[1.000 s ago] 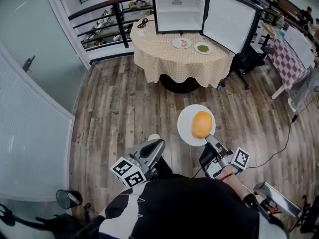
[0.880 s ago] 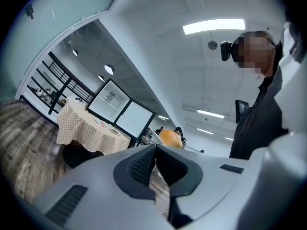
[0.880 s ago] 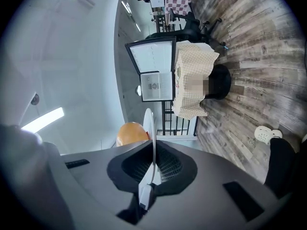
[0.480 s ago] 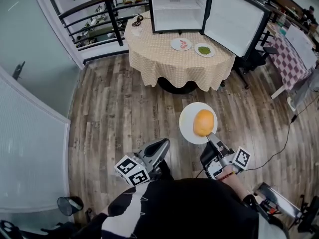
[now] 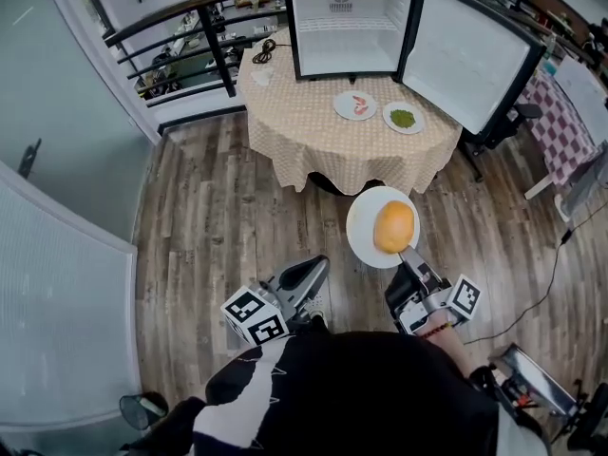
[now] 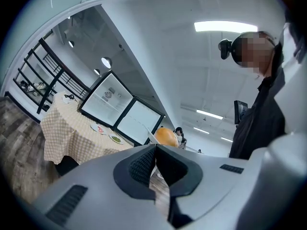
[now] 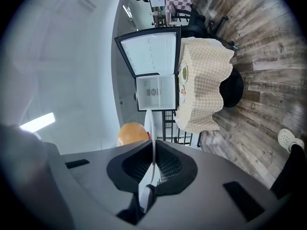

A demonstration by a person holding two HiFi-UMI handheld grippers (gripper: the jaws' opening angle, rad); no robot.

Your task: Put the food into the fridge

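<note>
A white plate [image 5: 366,231] carrying an orange round bun [image 5: 394,226] hangs level over the wooden floor, short of the round table [image 5: 313,136]. My right gripper [image 5: 408,252] is shut on the plate's near rim; in the right gripper view the plate [image 7: 151,121] runs edge-on between the pads, with the bun [image 7: 133,132] to its left. My left gripper [image 5: 313,266] is shut and empty, low beside the person's body. The small fridge [image 5: 350,22] stands on the table with its door [image 5: 470,60] swung wide open. Before it lie a plate of shrimp [image 5: 355,105] and a plate of greens [image 5: 403,118].
A black railing [image 5: 190,46] runs behind the table at left. An office chair [image 5: 499,126] stands by the fridge door and a checkered table [image 5: 560,122] at far right. A cable [image 5: 546,278] trails over the floor. A glass partition [image 5: 57,283] fills the left side.
The table and fridge have come closer and lower in the head view. The plate with the bun stays in my right gripper; the left gripper stays shut at my side.
</note>
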